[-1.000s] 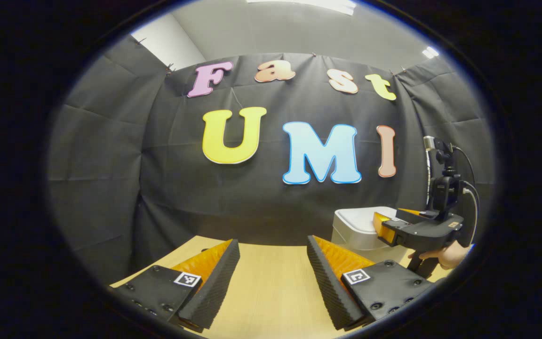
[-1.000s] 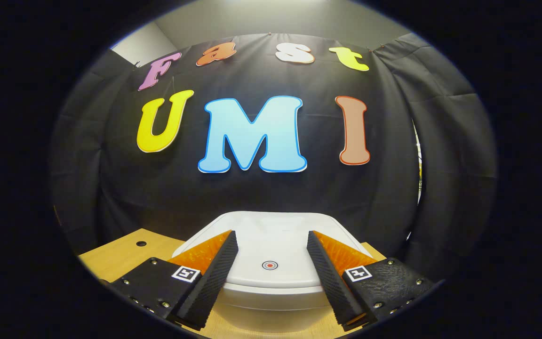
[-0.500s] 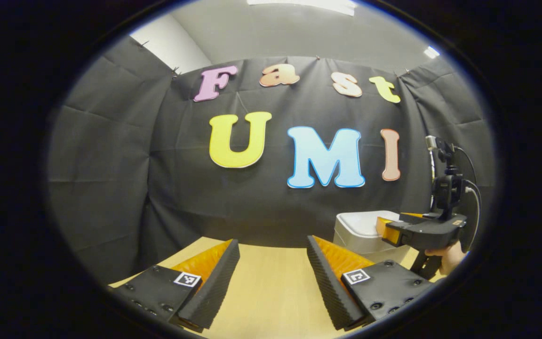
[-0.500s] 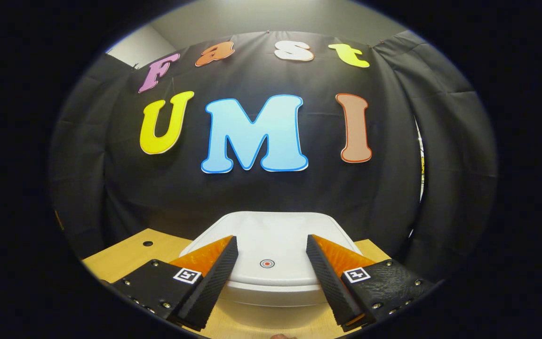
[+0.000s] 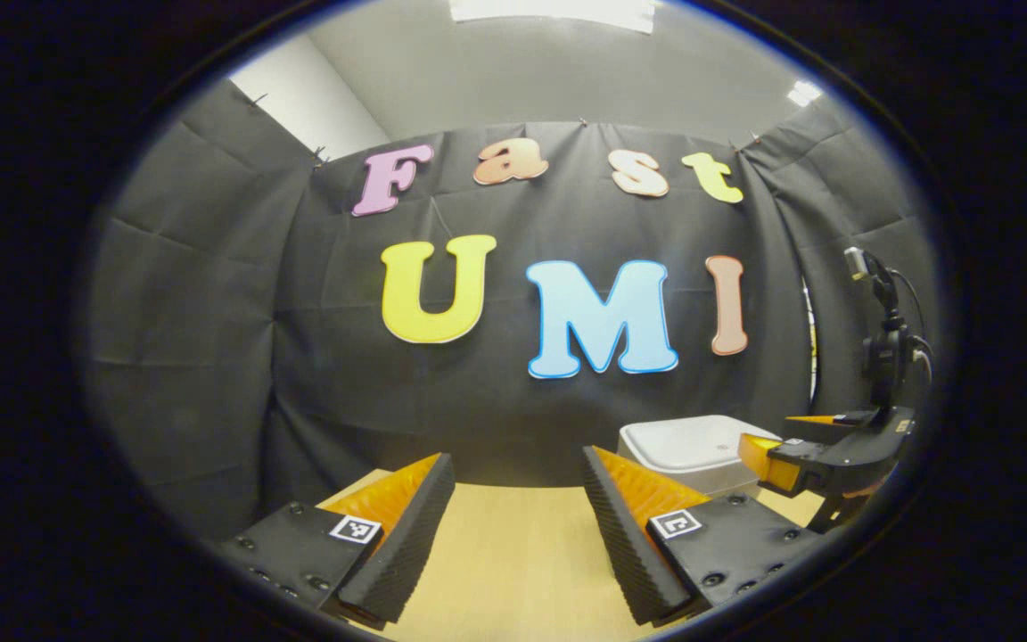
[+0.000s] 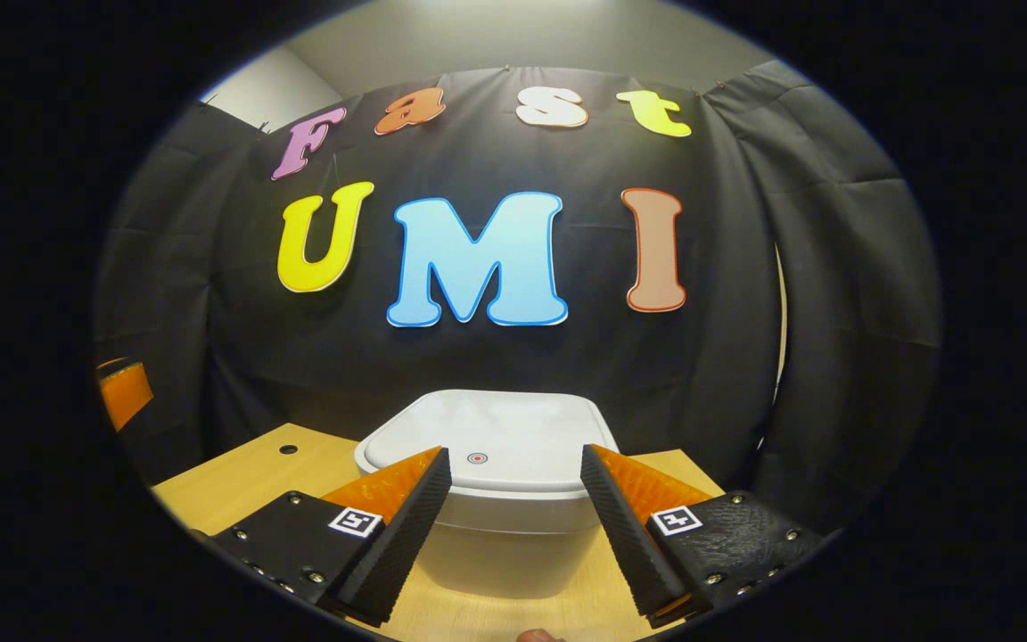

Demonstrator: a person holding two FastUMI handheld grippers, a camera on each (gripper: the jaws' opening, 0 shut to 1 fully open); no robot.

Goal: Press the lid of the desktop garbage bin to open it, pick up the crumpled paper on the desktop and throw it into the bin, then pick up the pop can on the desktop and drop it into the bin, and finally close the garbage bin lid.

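The white garbage bin (image 6: 487, 535) stands on the wooden table straight ahead in the right gripper view, its lid (image 6: 496, 428) down, with a small red dot (image 6: 477, 457) on top. My right gripper (image 6: 514, 450) is open, held level with the lid and a little short of it, touching nothing. In the left gripper view the bin (image 5: 687, 444) sits at the right with the right gripper (image 5: 776, 437) just beside it. My left gripper (image 5: 516, 455) is open over bare table, well left of the bin.
The light wooden table (image 5: 513, 553) runs back to the black cloth wall. A small round hole (image 6: 287, 449) marks the tabletop left of the bin. A bit of the left gripper (image 6: 121, 392) shows at the far left of the right gripper view.
The right gripper has drawn back from the bin, whose closed lid now looks smaller and farther. In the left gripper view the right gripper has slid rightward off the lid.
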